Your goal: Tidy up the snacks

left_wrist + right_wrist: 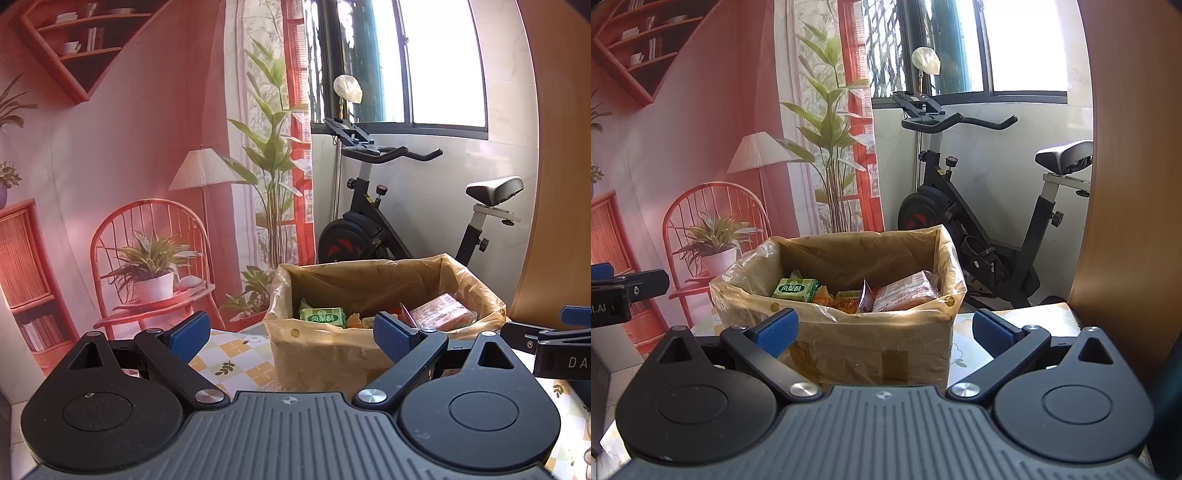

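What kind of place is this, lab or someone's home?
Likely a home corner dressed as a set: an exercise bike by a window, a printed room backdrop, and a lined snack box on a patterned tablecloth.

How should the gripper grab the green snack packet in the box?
Probably from above, through the box's open top. The green packet lies fairly flat near the left wall, on top of the other snacks. Pinch across its short sides, where the open right gripper has room for its fingers.
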The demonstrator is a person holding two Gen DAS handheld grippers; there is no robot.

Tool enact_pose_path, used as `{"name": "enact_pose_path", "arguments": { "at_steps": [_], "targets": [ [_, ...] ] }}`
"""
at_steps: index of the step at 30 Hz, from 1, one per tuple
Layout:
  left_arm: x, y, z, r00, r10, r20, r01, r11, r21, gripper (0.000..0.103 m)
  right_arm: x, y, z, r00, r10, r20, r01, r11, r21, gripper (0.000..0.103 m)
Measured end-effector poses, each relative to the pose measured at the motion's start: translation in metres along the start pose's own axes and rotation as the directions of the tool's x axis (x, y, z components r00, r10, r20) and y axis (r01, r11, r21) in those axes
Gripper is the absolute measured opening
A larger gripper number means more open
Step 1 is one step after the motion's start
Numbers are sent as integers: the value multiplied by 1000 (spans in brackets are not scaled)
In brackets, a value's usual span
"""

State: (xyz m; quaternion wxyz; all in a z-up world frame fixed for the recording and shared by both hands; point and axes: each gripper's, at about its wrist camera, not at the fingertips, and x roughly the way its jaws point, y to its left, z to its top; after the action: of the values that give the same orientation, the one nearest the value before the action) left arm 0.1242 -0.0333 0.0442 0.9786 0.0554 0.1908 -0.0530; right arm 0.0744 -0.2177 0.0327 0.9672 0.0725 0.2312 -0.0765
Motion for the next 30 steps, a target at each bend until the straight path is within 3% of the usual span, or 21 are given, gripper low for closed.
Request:
{"name": "enact_pose_path", "arguments": {
  "at_steps": [30],
  "targets": [
    [-6,1,0,1000,18,18,-18,1000,-9,96,-4,6,2,1000,18,7,-18,1000,-14,102]
  ]
}}
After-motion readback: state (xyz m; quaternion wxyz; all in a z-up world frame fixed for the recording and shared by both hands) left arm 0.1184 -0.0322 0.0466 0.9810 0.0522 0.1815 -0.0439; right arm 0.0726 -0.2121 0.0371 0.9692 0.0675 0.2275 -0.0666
